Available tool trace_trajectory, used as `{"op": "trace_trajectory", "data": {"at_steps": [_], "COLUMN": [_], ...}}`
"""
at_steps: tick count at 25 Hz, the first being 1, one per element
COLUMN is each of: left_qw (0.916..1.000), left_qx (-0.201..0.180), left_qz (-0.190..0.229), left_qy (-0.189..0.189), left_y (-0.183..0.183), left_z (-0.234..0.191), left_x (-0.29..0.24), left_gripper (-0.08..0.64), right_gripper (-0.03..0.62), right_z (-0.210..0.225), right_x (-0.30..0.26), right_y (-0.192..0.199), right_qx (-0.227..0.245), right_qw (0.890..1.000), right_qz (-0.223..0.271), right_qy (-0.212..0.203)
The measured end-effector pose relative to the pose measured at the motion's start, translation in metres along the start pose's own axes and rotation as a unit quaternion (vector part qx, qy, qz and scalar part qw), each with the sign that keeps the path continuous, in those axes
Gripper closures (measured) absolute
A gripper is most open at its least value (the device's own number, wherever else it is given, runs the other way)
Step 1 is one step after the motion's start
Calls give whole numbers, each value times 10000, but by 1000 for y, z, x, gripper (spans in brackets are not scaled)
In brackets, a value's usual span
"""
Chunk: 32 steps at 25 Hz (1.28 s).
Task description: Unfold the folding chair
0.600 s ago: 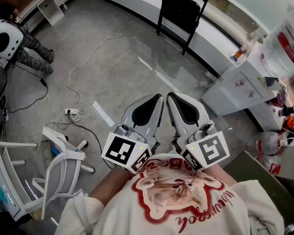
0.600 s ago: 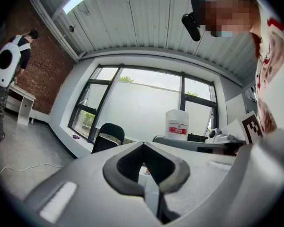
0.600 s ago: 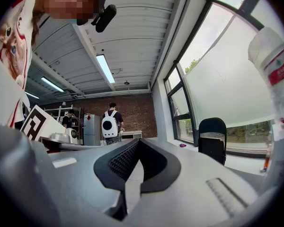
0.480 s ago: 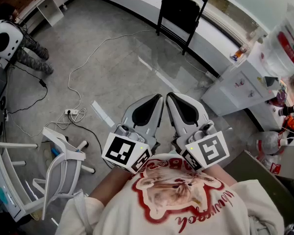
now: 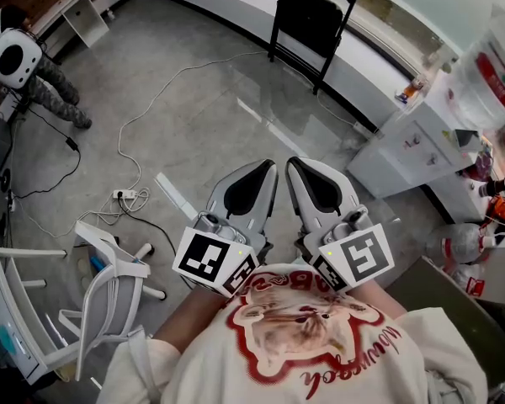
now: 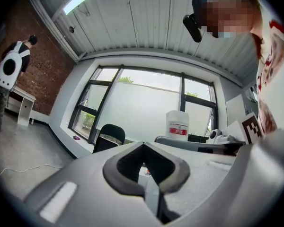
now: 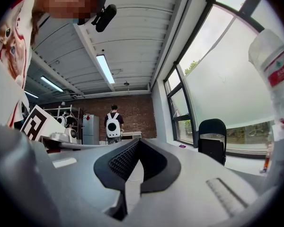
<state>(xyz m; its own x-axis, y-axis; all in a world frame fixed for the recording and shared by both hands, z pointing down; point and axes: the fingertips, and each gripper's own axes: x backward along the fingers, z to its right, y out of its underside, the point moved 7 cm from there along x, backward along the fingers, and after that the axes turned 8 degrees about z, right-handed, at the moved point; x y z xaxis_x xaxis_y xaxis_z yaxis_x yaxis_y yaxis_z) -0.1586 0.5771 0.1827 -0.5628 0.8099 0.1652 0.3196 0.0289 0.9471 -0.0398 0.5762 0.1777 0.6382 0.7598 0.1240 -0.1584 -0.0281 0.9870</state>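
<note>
Little has moved since the earlier frames: the person with the white backpack (image 5: 21, 61) at the upper left of the head view has shifted slightly up and left, while both grippers keep their place at the lower centre, side by side in front of the wearer's chest.

Both claws are closed with nothing in them. In the left gripper view the left gripper (image 6: 143, 145) has its dark pads meeting at the tips, with only the room showing beyond them. The right gripper (image 7: 138, 143) looks the same in its own view. From above, the two tips nearly touch each other.

At the top centre of the head view the folding chair (image 5: 311, 15) stands black, folded flat and upright against the low wall under the window. It is well apart from both grippers, with bare grey floor (image 5: 236, 116) and a white cable (image 5: 147, 112) between. It also shows small and far off in both gripper views (left of the jaws in one, right of them in the other).

So the task seems to be at its very start, the approach not yet made. The next move likely calls for walking up to the chair, opening both claws, and taking the backrest frame with one and the seat edge with the other to pull them apart.
</note>
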Motion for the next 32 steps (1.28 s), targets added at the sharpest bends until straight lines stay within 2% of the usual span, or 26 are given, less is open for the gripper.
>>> {"op": "trace_trajectory", "data": {"at_steps": [12,20,25,32], "left_qw": [9999,9996,9991,9987], "left_qx": [32,120,265,413], "left_qz": [-42,-136,-183,-98], "left_qy": [119,204,285,285], "left_y": [-6,-8,-5,-7], "left_z": [-15,-39,-48,-54], "left_x": [14,35,46,50], "left_gripper": [558,560,558,558], "right_gripper": [569,569,569,569], "right_z": [-20,-43,-57,-53], "right_x": [-11,-21,-18,-10], "right_y": [4,12,16,14], "right_qx": [23,-79,29,-24], "right_qw": [9999,9993,9984,9969], "right_qz": [15,143,180,139], "right_qy": [118,344,530,774]}}
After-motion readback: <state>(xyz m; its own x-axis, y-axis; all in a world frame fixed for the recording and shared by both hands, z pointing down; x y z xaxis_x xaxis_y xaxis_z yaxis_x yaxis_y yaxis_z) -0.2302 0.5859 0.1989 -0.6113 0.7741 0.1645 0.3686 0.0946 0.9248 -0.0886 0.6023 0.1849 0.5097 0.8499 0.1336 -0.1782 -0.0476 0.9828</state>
